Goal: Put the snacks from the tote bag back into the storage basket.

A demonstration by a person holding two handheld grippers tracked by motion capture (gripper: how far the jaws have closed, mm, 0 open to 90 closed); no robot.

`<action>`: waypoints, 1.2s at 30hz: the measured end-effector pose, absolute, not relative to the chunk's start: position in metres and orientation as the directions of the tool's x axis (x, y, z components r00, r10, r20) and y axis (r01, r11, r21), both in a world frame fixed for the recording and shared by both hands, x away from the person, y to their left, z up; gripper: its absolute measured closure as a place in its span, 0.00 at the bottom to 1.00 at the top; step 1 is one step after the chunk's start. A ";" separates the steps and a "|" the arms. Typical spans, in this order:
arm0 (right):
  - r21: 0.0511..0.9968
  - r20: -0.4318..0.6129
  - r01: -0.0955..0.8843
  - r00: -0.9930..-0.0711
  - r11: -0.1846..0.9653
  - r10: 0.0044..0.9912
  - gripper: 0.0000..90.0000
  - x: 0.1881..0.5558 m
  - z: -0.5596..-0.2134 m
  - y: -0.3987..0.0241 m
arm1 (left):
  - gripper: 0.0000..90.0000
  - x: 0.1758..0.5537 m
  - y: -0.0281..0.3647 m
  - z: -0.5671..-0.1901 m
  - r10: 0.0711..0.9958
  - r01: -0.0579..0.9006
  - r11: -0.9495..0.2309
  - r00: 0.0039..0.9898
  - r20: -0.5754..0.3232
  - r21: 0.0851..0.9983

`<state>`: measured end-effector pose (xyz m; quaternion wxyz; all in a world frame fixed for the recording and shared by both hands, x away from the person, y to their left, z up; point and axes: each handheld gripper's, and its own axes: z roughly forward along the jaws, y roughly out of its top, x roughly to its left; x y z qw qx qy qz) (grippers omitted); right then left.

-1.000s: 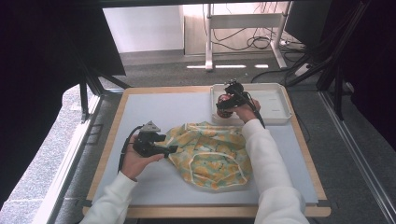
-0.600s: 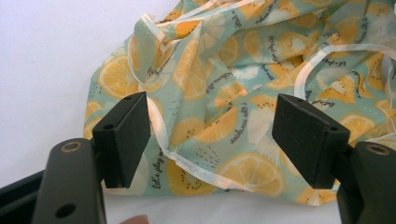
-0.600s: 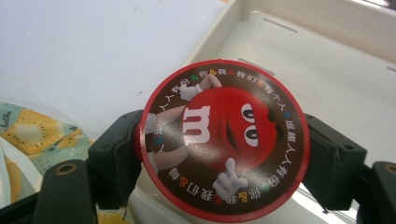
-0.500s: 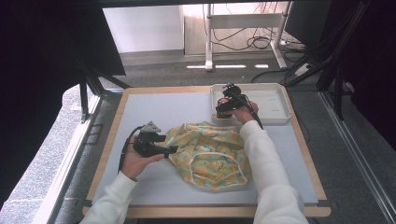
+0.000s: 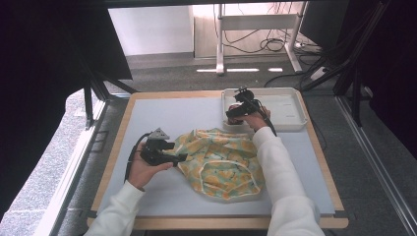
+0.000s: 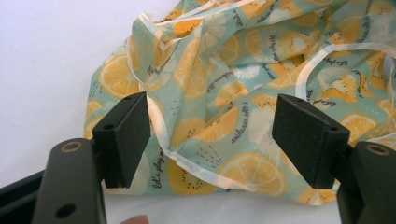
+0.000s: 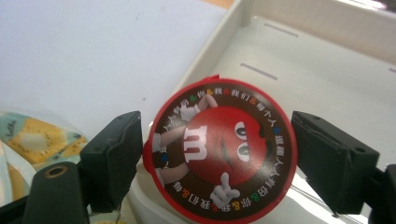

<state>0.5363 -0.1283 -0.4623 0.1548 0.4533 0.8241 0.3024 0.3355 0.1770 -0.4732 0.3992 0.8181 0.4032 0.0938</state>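
A round red and brown candy tin (image 7: 219, 158) with a cartoon face on its lid sits at the near left corner of the white tray (image 7: 299, 70). My right gripper (image 7: 217, 163) straddles the tin. Its jaws have just been opening and stand a little off the tin's rim on both sides. In the high view the right gripper (image 5: 232, 118) hangs over the tray's (image 5: 290, 105) left edge. A crumpled cloth (image 5: 221, 162) printed with orange slices lies mid-table. My left gripper (image 6: 212, 135) is open over the cloth's (image 6: 243, 84) hemmed edge, low at its left side (image 5: 183, 158).
The grey mat (image 5: 177, 113) lies on a wood-edged table (image 5: 118, 147). The white tray stands at the back right. Black stand legs (image 5: 88, 98) and cables (image 5: 265, 44) lie beyond the table on the floor.
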 end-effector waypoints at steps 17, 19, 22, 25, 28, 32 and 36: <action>0.713 0.065 0.600 -0.570 0.362 0.819 0.23 0.515 -0.430 -0.136 | 0.31 0.338 0.177 -0.472 0.733 0.580 -0.351 0.659 -0.170 0.735; 0.720 0.065 0.592 -0.578 0.363 0.813 0.23 0.512 -0.426 -0.137 | 0.31 0.340 0.176 -0.472 0.729 0.579 -0.355 0.663 -0.170 0.734; 0.737 0.077 0.577 -0.589 0.352 0.804 0.25 0.504 -0.421 -0.140 | 0.31 0.342 0.177 -0.475 0.730 0.586 -0.357 0.661 -0.173 0.728; 0.754 0.112 0.565 -0.614 0.336 0.781 0.26 0.495 -0.414 -0.144 | 0.31 0.342 0.174 -0.477 0.727 0.585 -0.365 0.665 -0.171 0.724; 0.764 0.112 0.549 -0.632 0.340 0.767 0.26 0.486 -0.408 -0.146 | 0.31 0.341 0.172 -0.476 0.724 0.583 -0.369 0.669 -0.169 0.724; 0.779 0.102 0.521 -0.656 0.350 0.748 0.26 0.472 -0.401 -0.149 | 0.31 0.341 0.173 -0.476 0.727 0.583 -0.364 0.665 -0.170 0.726; 0.792 0.108 0.495 -0.690 0.357 0.716 0.26 0.454 -0.395 -0.154 | 0.31 0.341 0.174 -0.476 0.728 0.585 -0.362 0.663 -0.171 0.726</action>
